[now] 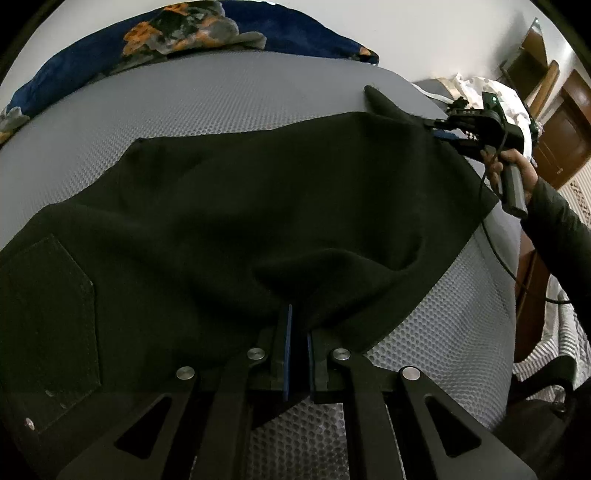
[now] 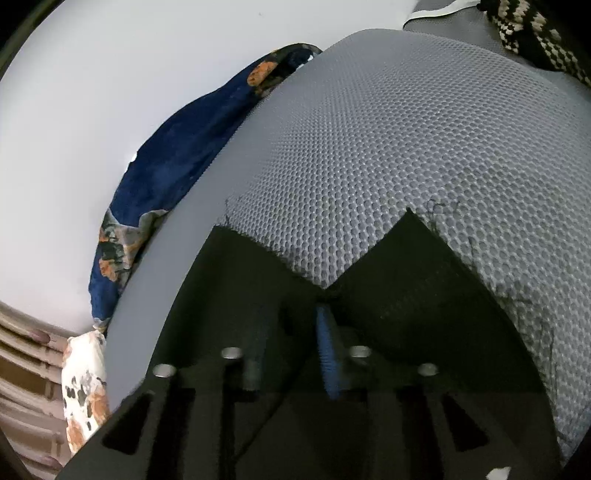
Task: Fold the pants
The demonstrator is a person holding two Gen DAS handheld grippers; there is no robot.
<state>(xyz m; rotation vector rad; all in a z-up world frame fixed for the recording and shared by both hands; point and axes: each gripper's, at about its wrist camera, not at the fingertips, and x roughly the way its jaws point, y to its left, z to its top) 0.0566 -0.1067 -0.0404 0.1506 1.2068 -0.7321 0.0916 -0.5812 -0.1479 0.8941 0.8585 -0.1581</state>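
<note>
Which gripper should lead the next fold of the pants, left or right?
Probably right. The right gripper pinches the far leg end of the black pants, free to carry across the grey mattress. The left gripper grips bunched mid-edge fabric, better as anchor.

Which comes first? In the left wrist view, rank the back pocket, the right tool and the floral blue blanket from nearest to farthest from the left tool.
1. Back pocket: on the black pants, just left of the left tool.
2. Right tool: upper right, gripping the pants' far edge.
3. Floral blue blanket: farthest, along the mattress's back edge by the wall.
</note>
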